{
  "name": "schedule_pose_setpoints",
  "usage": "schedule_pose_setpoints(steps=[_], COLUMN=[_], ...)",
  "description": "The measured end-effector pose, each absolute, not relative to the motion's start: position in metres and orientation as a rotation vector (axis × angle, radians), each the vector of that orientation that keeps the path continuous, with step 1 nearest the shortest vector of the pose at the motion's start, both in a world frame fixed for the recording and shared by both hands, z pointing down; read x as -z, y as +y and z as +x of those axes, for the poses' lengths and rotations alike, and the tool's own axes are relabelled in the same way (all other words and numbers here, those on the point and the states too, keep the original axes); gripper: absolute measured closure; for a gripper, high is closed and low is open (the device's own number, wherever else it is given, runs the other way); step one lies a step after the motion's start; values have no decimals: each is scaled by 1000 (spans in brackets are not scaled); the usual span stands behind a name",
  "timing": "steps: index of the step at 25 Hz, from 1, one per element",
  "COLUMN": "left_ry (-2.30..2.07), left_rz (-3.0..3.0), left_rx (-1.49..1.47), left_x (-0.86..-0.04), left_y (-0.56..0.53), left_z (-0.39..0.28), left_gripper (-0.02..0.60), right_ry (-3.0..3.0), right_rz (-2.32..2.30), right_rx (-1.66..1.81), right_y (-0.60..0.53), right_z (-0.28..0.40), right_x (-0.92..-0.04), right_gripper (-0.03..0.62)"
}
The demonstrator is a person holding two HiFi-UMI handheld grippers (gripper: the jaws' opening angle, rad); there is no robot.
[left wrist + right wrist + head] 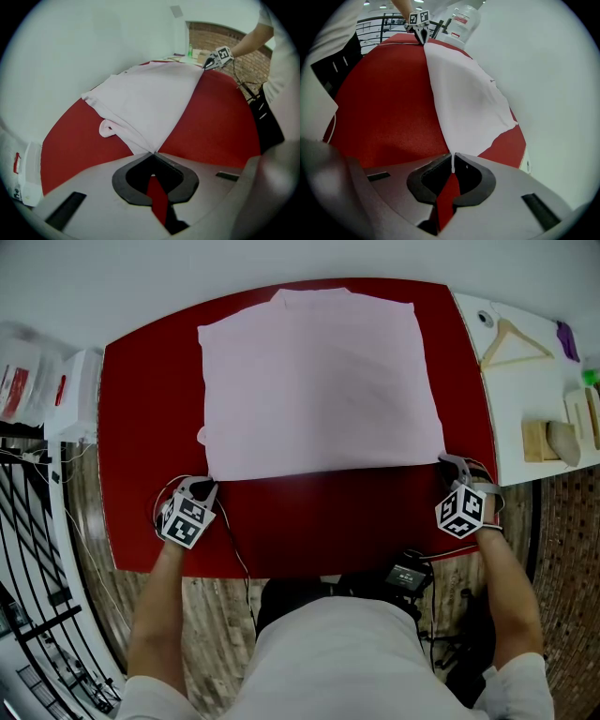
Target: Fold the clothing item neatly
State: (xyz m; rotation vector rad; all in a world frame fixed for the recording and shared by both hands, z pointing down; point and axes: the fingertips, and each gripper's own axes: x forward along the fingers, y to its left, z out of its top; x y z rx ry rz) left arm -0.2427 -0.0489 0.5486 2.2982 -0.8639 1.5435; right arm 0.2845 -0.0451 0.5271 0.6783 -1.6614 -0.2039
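Head view: your left gripper [206, 487] and right gripper [450, 464] each pinch a near corner of the pink shirt [319, 381], flat on the red table [328, 521] by a white wall [187, 268].

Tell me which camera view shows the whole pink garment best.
The head view: the pink garment lies flat on the red table, seen whole. Each gripper view shows it obliquely from one near corner, pinched in its jaws.
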Motion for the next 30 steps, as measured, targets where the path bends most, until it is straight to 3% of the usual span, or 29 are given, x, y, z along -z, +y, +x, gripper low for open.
schedule_pose_setpoints(steps=[18,23,30], left_ry=[-843,-798,-743], left_rz=[2331,2387,2473], left_rx=[-1382,-1239,-1101], left_x=[-538,-511,-471], left_y=[-47,-47,-43], left_z=[-235,-214,-181], left_gripper=[566,471,436], right_ry=[-1772,-1818,-1869], right_rz=[840,879,929], right_rx=[-2,-42,-55], right_y=[-40,-35,-38], right_z=[273,269,267], right_x=[-519,-506,-490], right_gripper=[555,518,503])
